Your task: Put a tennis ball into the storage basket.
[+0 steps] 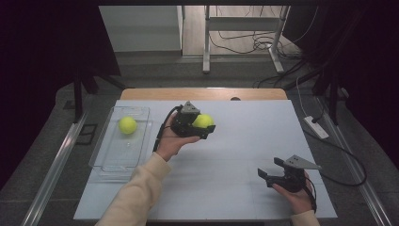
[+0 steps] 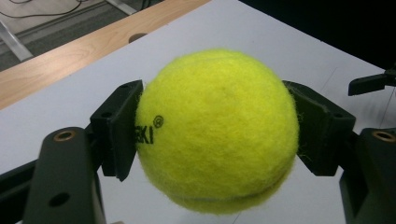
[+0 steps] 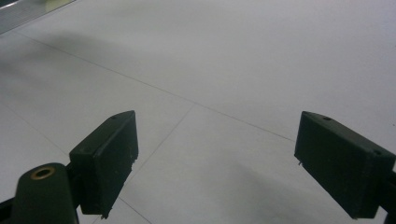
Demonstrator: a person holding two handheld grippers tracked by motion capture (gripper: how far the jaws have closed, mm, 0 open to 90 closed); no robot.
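Note:
My left gripper (image 1: 207, 126) is shut on a yellow-green tennis ball (image 1: 202, 121), held above the middle of the white table (image 1: 244, 141). In the left gripper view both black pads press the sides of that ball (image 2: 217, 128), which bears black lettering. A second tennis ball (image 1: 127, 125) lies in the clear plastic tray (image 1: 109, 157) at the table's left. My right gripper (image 1: 269, 170) rests low near the front right of the table, open. In the right gripper view its fingers (image 3: 109, 154) stand wide apart over bare tabletop with nothing between them.
A wooden strip (image 1: 202, 93) runs along the table's far edge. Beyond it stand a metal frame's legs (image 1: 206, 47) and loose cables (image 1: 254, 44) on the floor. A white power strip (image 1: 316, 127) lies off the table's right side.

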